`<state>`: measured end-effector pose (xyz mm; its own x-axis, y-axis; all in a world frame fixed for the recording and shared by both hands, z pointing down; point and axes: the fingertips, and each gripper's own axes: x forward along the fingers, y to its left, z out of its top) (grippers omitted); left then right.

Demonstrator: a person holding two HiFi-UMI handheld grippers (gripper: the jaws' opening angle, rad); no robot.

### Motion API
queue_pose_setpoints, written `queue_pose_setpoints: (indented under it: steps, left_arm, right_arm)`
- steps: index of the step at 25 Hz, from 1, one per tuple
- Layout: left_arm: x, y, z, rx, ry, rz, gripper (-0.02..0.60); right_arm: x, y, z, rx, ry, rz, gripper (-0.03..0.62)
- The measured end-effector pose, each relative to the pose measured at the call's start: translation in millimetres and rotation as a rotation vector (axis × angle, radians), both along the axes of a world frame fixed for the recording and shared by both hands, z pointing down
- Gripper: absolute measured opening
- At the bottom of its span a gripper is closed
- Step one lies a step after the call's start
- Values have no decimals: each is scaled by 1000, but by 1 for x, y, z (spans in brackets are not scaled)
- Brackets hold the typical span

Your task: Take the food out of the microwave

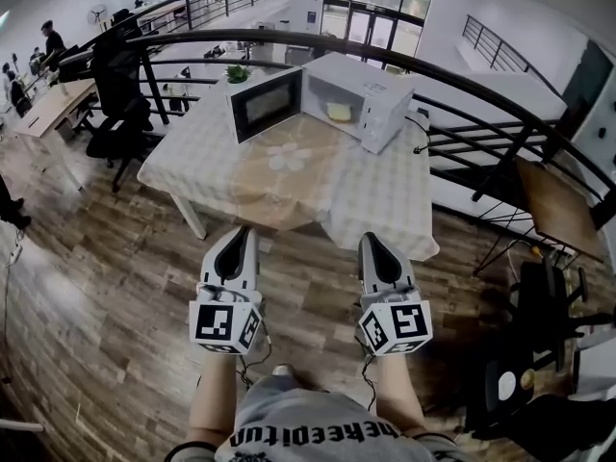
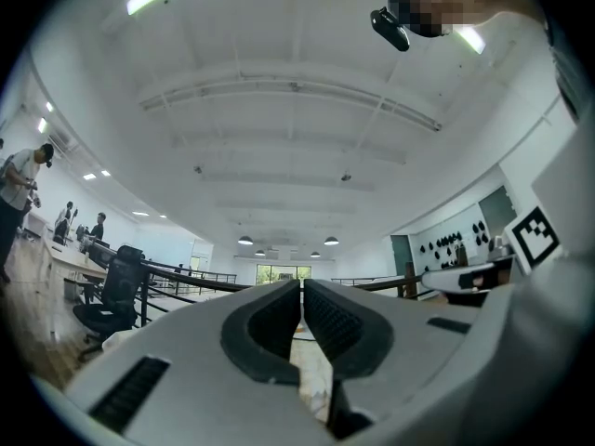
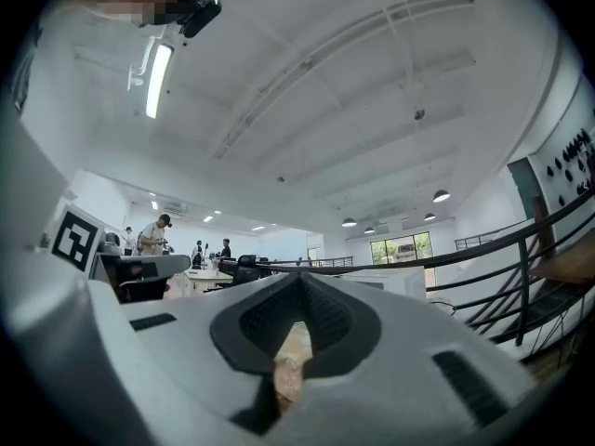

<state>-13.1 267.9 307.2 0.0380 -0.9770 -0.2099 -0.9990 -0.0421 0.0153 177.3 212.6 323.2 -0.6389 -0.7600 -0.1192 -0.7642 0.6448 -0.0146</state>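
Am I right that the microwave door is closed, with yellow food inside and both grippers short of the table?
No: the head view shows the microwave door open; the yellow food is inside, the left gripper and right gripper short of the table.

Microwave [image 1: 371, 94]: sitting on the table [image 1: 385, 200], at its far edge.
Food [image 1: 339, 112]: lying inside the microwave.
Door [image 1: 266, 104]: hanging open leftward.
Plant [image 1: 237, 73]: standing behind the door.

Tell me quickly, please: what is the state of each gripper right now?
Left gripper: closed, holding nothing.
Right gripper: closed, holding nothing.
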Motion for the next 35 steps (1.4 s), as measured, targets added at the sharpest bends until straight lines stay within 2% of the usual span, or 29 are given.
queue_pose_setpoints:
  steps: [10,17,26,35]
  left_arm:
    - [-47,-4,4,10,-18,12,12]
    - [-62,-24,21,-9,20,30,12]
    - [-87,-81,31,-25,19,-3,12]
    - [-96,-171,18,-10,29,-27,12]
  right_arm:
    - [-47,-5,1,12,-21,-2,5]
    - [-60,-23,15,-23,0,8,5]
    - [-84,-90,20,-25,-1,-15,5]
    - [-96,-186,10,-3,1,-40,5]
